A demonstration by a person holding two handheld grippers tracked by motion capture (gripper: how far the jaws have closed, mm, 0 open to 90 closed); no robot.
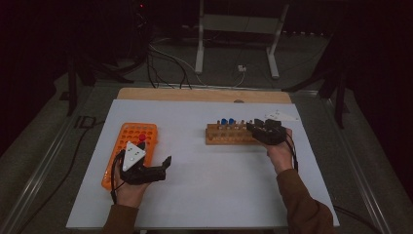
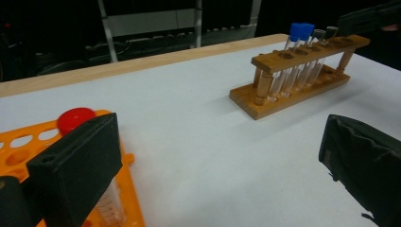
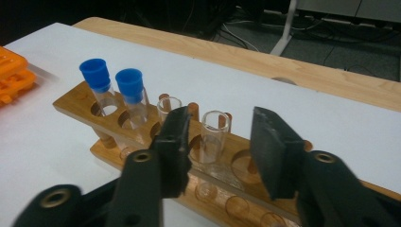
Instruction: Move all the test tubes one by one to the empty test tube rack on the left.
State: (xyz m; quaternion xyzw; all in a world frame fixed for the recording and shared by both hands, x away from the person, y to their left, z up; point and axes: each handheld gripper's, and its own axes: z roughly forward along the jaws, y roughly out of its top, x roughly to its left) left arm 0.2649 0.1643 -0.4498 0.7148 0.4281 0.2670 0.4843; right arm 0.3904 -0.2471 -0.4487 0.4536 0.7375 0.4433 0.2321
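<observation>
Right gripper [image 3: 220,151] closing in on an uncapped glass tube [image 3: 213,137] in the wooden rack [image 3: 78,106]; left gripper [image 2: 217,165] idle and wide open.

Right gripper view: the tube stands upright at centre frame, long axis vertical, open mouth up, seated in a rack hole to the right of two blue-capped tubes [image 3: 130,87]. The jaws are partly open and straddle it; the pads do not look to be pressing the glass yet, so nothing is held. Risks, as judged: the left pad sits much nearer the tube than the right, so an off-centre close could tip the tube against the hole rim or knock the neighbouring open tube [image 3: 169,106]; bare glass may slip; lifting off-vertical could drag the rack. Left gripper holds nothing, at the lower left of the high view beside the orange rack [image 1: 127,134] with its red-capped tube [image 2: 75,118].
</observation>
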